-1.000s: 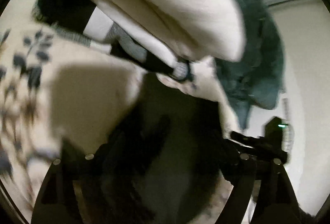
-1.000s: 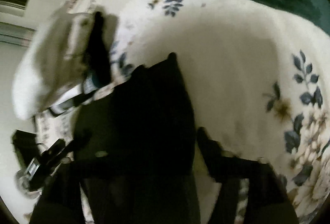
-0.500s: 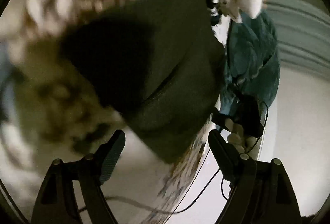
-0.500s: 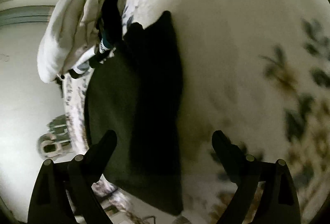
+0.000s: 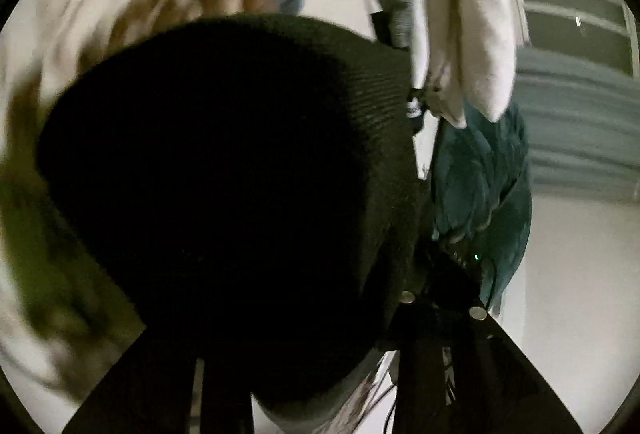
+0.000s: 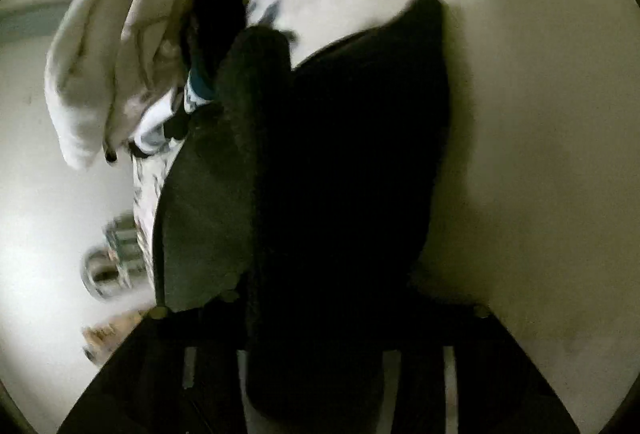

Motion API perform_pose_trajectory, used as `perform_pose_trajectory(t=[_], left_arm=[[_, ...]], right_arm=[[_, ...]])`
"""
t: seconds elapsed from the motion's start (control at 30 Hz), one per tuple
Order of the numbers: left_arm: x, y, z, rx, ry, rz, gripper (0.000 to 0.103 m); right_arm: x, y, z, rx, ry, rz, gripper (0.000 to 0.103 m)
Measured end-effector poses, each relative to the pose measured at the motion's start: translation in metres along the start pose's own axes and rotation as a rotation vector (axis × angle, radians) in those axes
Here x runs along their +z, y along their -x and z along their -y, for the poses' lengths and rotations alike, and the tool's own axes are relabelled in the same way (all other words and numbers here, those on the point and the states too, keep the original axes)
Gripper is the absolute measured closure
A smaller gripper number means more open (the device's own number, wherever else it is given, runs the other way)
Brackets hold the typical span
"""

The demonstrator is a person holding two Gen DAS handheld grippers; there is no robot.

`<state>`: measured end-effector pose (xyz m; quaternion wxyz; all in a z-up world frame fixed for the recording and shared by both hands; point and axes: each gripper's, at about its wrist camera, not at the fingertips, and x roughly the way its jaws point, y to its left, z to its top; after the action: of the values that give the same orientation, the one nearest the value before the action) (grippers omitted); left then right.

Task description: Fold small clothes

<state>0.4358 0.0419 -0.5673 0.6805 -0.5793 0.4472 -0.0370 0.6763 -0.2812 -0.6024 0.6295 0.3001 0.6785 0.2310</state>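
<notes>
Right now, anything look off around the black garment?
Nothing damaged or spilled. The black garment fills both views and hides the gripper fingers. Beside it, white cloth sits in a loose heap, and a teal garment is bunched up.

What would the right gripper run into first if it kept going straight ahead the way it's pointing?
Most likely the black garment: it fills the view directly ahead of the right gripper, lying on the pale floral bedspread. Depth is hard to judge.

Left tool (image 5: 320,374): its frame runs from 7 to 5 o'clock along the lower rim, fingers buried under dark cloth, jaw gap unreadable. Right tool (image 6: 316,362): same placement, fingers likewise covered by dark fabric, so whether it grips cannot be judged.
</notes>
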Motion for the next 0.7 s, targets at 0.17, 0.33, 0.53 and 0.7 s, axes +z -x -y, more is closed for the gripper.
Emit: perform_pose_trajectory(t=[0.17,0.33,0.53,0.7], left_arm=[[0.050,0.034,0.011,0.032,-0.105,-0.115,0.075],[0.069,0.042,-0.014,0.146,-0.156,-0.324,0.065],[0.063,0.059,-0.024,0.143,-0.150,-0.287,0.039],[0.038,0.113,-0.013,0.278,-0.273,-0.130,0.036]], right_arm=[[-0.077,0.026,-0.004,0.031,-0.104,0.086,0.079],[-0.220,0.020,-0.013,0.018,-0.220,0.067,0.079],[-0.266,-0.003,-0.003,-0.064,-0.321,0.030,0.060],[-0.267,0.062,0.005,-0.135,-0.269,0.027,0.039]])
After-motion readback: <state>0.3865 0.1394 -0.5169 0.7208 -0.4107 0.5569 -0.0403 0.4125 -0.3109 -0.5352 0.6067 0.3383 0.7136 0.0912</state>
